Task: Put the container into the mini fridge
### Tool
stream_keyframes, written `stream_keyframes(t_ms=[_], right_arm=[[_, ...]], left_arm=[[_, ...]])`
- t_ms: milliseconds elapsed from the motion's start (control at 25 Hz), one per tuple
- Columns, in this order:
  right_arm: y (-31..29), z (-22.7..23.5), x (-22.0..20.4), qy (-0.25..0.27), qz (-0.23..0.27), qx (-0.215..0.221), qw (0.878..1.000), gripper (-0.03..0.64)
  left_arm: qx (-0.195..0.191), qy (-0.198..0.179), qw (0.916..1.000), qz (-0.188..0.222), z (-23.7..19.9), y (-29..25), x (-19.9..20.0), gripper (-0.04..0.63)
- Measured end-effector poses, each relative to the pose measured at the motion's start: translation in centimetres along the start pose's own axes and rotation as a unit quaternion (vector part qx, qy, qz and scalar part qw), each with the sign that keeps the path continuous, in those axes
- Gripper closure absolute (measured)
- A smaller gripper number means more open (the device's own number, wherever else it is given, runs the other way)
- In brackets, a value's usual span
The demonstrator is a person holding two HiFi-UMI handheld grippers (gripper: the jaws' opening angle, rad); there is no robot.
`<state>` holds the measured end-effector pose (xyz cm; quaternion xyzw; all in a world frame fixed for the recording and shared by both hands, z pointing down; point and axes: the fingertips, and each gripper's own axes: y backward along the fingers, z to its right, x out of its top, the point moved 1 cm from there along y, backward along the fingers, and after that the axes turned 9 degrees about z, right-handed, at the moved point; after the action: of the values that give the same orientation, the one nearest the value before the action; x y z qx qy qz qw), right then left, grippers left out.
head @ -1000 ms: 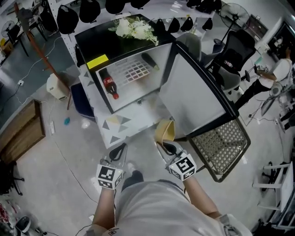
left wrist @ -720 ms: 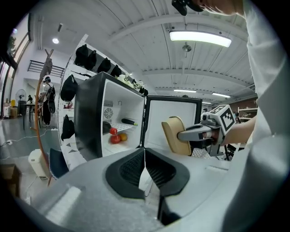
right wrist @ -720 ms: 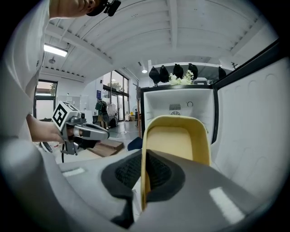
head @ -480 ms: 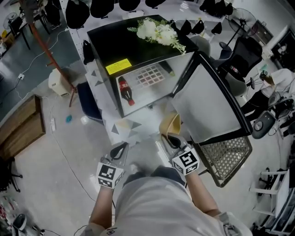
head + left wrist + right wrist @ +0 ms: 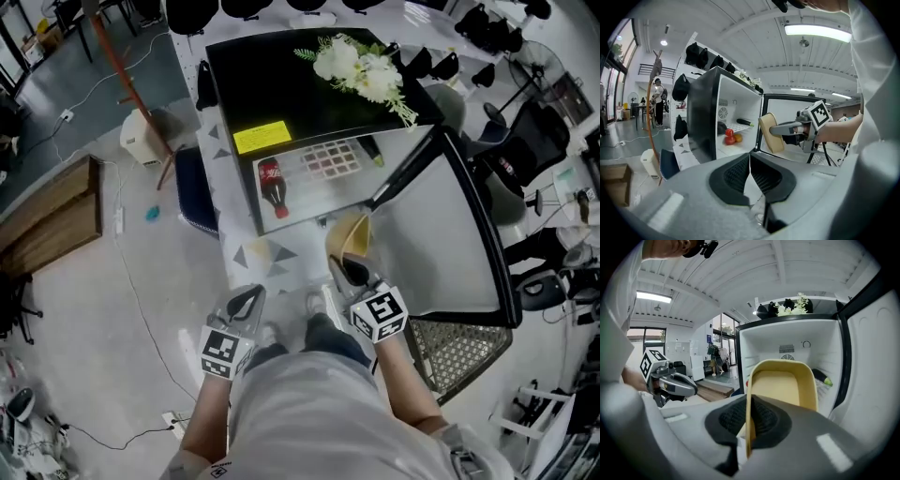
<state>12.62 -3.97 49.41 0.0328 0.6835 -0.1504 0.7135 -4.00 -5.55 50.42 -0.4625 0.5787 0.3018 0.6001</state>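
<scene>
While the right gripper pinches its jaws tight on the yellow container's rim at frame centre, the open mini fridge lies directly above it, ahead along the jaw axis. Left gripper, jaws together and empty, hangs lower left.

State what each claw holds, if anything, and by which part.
The right claw grips the yellow container by one side wall at its rim. The left claw is shut on nothing.
</scene>
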Motion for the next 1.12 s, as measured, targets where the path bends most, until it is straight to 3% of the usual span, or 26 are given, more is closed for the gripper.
stream_keyframes(t_ms=[280, 680, 1120], right_arm=[[-4.4, 4.1, 0.9, 0.01, -0.018, 0.035, 0.999, 0.611], [-10.7, 6.0, 4.0, 0.03, -0.012, 0.078, 0.996, 0.611], [-15.0, 6.3, 6.5, 0.052, -0.004, 0.085, 0.995, 0.611]], left_arm=[[0.065, 0.015, 0.9978, -0.006, -0.9, -1.4, 0.2, 0.584], [0.159, 0.028, 0.9869, 0.001, -2.6, -1.3, 1.2, 0.584], [0.206, 0.034, 0.9778, 0.015, -3.5, 0.1, 1.9, 0.584]])
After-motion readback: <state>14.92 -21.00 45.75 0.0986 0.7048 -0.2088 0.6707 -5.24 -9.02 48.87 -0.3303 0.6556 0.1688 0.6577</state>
